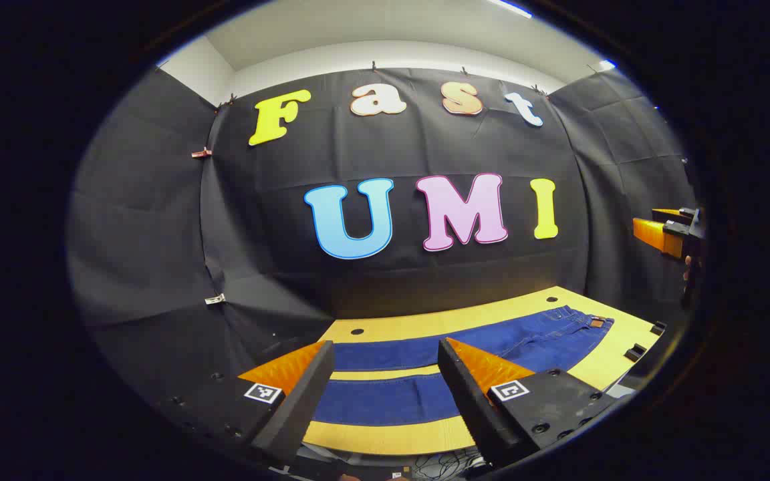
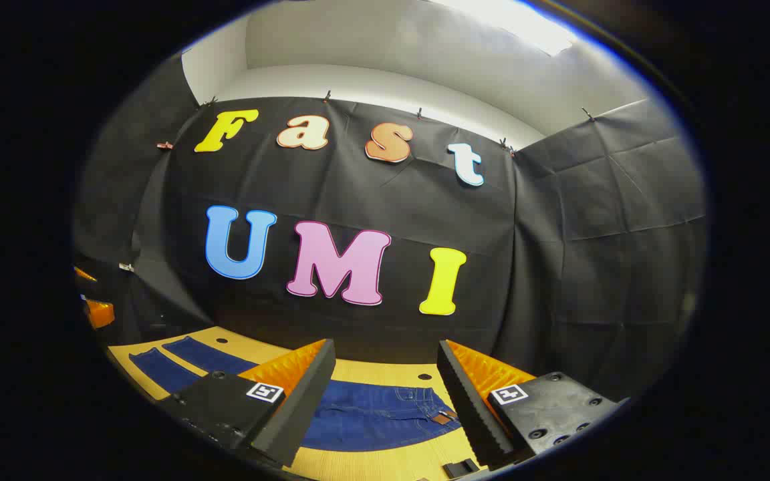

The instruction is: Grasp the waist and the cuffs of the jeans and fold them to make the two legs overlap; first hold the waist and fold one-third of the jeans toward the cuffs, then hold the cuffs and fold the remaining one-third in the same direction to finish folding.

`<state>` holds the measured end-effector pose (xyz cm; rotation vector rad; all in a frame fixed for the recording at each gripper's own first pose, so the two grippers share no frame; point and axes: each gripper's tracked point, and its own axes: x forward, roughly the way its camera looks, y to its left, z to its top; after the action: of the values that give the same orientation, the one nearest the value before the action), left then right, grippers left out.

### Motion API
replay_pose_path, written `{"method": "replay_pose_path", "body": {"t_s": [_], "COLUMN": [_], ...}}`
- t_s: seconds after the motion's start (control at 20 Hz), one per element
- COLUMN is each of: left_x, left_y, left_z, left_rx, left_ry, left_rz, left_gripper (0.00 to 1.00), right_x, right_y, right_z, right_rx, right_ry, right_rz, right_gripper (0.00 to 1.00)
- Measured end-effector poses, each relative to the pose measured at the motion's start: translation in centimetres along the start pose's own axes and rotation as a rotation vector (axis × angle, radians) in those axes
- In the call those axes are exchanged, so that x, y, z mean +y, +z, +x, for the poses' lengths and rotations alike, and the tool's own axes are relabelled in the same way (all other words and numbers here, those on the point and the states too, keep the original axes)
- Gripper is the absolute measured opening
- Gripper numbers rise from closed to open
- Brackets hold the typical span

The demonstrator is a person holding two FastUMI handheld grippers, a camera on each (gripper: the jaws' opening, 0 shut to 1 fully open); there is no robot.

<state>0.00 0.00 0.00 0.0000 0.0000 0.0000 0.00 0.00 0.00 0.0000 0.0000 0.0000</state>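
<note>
blue denim jeans (image 1: 425, 374) flat on wooden table (image 1: 412, 434), legs apart, waist toward right | left gripper (image 1: 385, 374) wide open, empty, above legs | right gripper (image 2: 385, 374) wide open, empty, above waist

left gripper (image 1: 385, 374): jaws apart, holding nothing | right gripper (image 2: 385, 374): jaws apart, holding nothing

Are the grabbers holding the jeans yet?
No. The left gripper and right gripper are both open, above the jeans lying flat on the table.
</note>
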Motion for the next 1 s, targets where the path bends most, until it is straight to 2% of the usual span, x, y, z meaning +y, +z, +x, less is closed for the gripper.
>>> {"method": "replay_pose_path", "body": {"t_s": [0.35,1.0], "left_x": [0.2,2.2], "left_y": [0.1,-1.6], "left_z": [1.0,1.3], "left_rx": [-0.003,0.025], "left_ry": [-0.020,-0.030], "left_rz": [-0.008,-0.027], "left_gripper": [0.98,0.98], "right_x": [1.1,4.1], "right_y": [-0.1,-1.0], "right_z": [0.1,0.0], "right_rx": [0.009,0.059], "right_ry": [-0.005,0.031], "right_rz": [0.000,0.001], "right_gripper": [0.96,0.96]}}
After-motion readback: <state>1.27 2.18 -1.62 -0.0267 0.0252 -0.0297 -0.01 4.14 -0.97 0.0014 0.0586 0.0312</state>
